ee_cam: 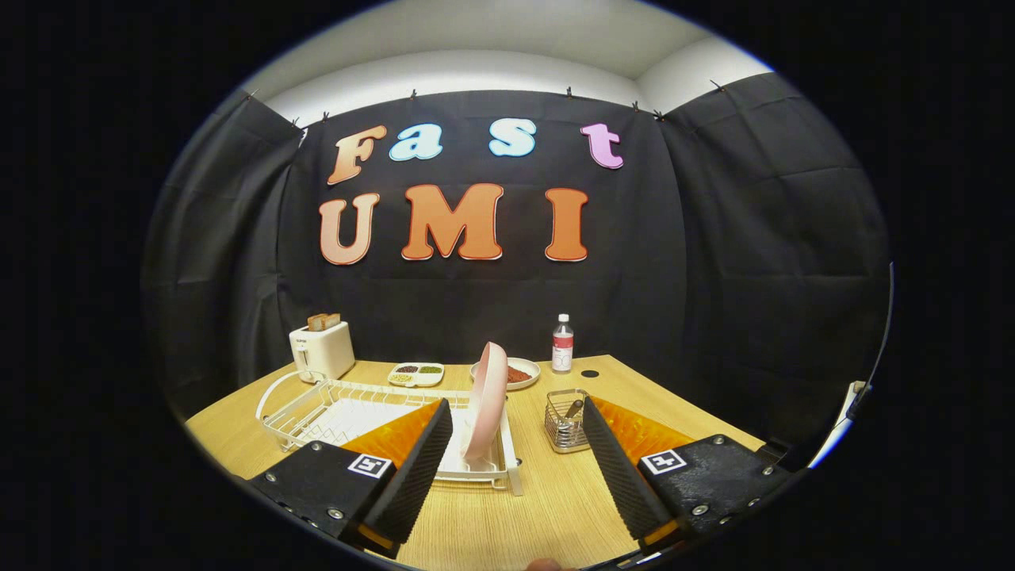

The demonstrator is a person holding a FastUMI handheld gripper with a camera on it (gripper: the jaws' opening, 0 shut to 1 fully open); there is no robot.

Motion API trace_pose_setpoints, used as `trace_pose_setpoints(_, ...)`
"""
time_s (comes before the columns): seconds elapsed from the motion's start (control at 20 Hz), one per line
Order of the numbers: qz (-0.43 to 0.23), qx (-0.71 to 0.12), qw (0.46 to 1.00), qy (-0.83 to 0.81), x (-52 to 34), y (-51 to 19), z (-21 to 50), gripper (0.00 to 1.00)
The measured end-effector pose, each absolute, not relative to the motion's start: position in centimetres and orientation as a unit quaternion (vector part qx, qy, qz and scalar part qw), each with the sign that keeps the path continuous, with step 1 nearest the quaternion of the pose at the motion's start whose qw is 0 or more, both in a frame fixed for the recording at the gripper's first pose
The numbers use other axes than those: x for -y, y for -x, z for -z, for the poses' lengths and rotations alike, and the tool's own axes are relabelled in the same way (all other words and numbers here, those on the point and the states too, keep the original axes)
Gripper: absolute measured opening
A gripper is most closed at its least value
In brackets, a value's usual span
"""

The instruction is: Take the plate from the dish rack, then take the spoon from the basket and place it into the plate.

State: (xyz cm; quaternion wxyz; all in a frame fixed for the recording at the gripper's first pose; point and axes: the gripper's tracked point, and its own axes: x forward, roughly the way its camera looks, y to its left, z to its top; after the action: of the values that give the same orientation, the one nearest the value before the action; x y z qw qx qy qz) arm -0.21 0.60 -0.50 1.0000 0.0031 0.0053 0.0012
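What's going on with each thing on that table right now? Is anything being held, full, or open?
Gripper: open, fingers apart, holding nothing.
Pink plate: standing on edge in the rack, just ahead of the fingers.
White dish rack: on the table, holding the plate.
Wire basket: upright, utensil inside.
Spoon: in the basket.
Toaster: bread in its slots.
Bottle: upright, capped.
Divided dish: filled compartments.
Bowl: reddish contents.

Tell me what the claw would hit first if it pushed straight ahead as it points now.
Probably the pink round plate standing on edge in the white wire dish rack. It sits between and just beyond the open claw fingers, though depth is hard to judge.
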Motion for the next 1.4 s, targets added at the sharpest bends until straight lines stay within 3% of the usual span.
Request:
trace_pose_setpoints(0.9, -0.014, -0.052, 0.998, 0.031, -6.8, -5.1, 2.0, 0.98)
trace_pose_setpoints(1.4, 0.074, -0.075, 0.987, 0.117, -4.6, -14.0, 4.0, 0.99)
